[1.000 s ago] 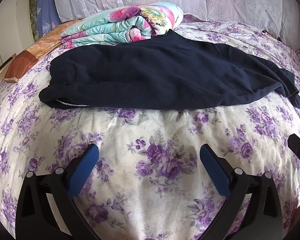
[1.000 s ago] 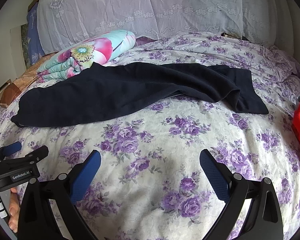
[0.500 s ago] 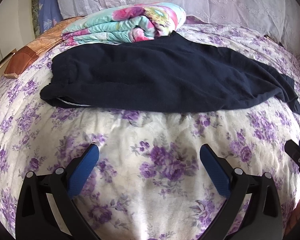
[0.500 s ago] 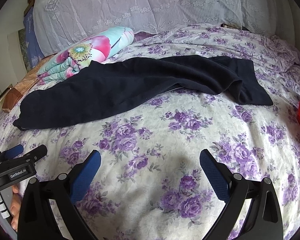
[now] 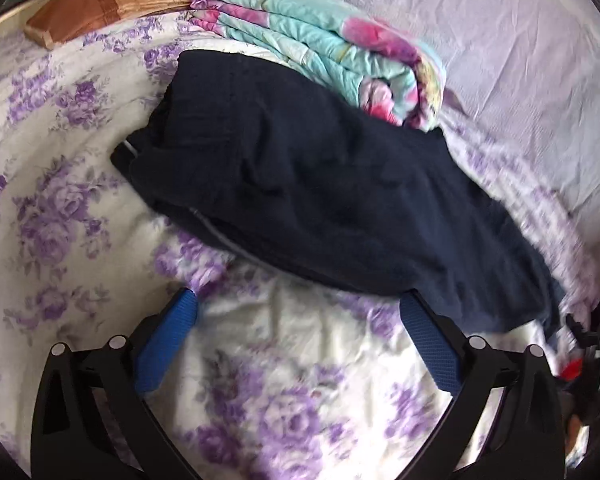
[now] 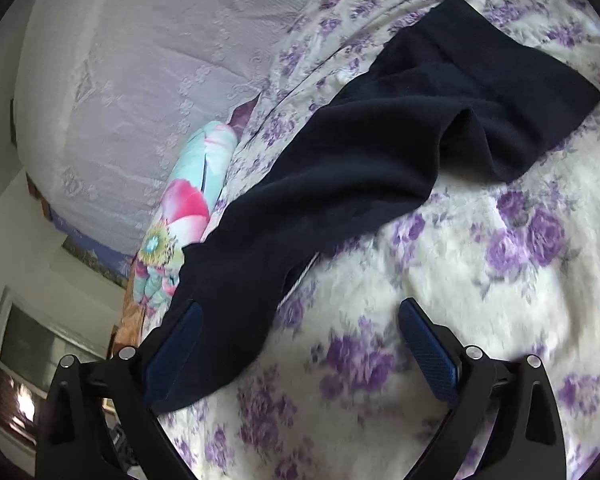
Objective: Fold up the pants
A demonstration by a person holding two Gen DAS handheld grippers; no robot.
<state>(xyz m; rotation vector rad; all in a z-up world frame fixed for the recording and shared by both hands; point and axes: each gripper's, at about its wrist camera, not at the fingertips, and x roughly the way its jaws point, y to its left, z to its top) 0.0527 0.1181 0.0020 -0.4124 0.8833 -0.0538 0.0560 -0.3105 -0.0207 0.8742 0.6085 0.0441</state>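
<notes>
Left wrist view: navy pants (image 5: pixel 340 196) sprawl unfolded across the frame's middle on the floral bedspread (image 5: pixel 60 200). Left gripper (image 5: pixel 300 320) and right gripper (image 6: pixel 300 320) both gape, empty. Approach step, apparently; next each must close on an edge.

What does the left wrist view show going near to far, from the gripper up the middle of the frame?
Left gripper, open over the floral bedsheet → dark navy pants → folded floral quilt, which the pants' far edge touches → pale lace cover.
</notes>
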